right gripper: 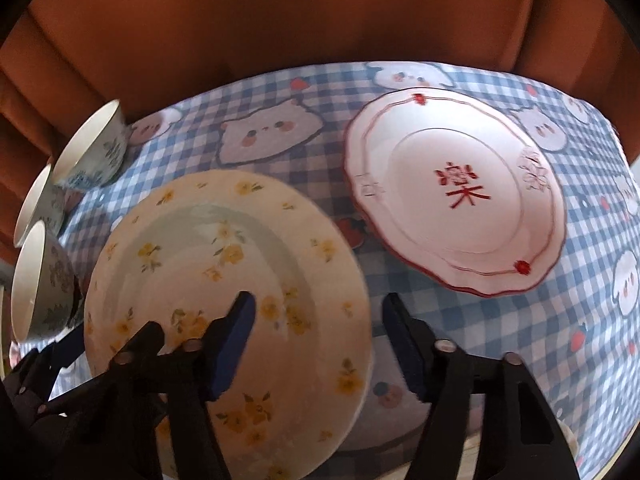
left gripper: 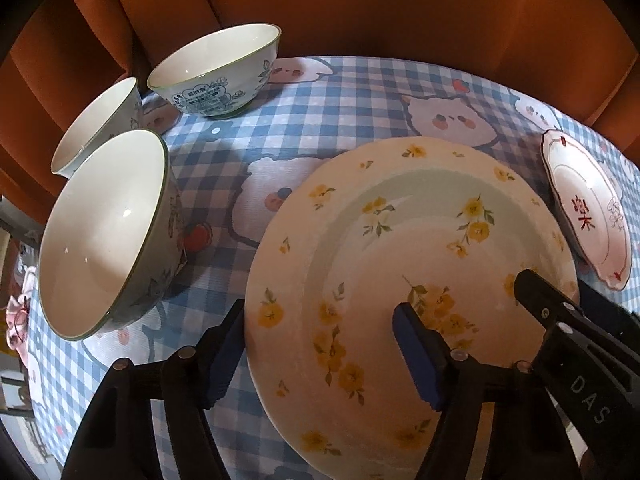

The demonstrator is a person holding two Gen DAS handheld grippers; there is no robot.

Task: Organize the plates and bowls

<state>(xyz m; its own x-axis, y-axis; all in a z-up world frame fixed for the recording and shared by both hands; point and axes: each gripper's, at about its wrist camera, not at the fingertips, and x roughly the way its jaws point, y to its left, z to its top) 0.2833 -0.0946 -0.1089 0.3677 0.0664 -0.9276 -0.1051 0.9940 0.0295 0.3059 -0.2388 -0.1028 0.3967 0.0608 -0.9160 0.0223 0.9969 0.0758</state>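
**A:** What do you get from my left wrist view?

**B:** Your left gripper (left gripper: 320, 344) straddles the near-left rim of the yellow plate (left gripper: 400, 240). One blue pad sits outside the rim over the cloth (left gripper: 360, 96), the other above the plate's face. The jaws stand partly open; I can't tell whether either pad touches the plate. Three bowls (left gripper: 108, 236) stand upright at the left, one near, two farther back, the far pair just beside each other. At the far right only a sliver of the red plate (left gripper: 588, 208) shows.

**A:** My right wrist view gives that one whole: scalloped red rim, a red character in the middle, lying flat on the cloth, to the right of the yellow plate and apart from it.

**B:** And your right gripper (right gripper: 320, 344)?

**A:** It straddles the yellow plate's right rim, left pad over the plate's face, right pad over bare cloth. Half open, nothing pinched that I can see. The bowls are squeezed to the left edge here, and the left gripper shows dark in the near-left corner.

**B:** In the left view your right gripper's black finger pokes in over the plate's near-right rim. An orange curtain (left gripper: 360, 8) hangs behind the table in both.
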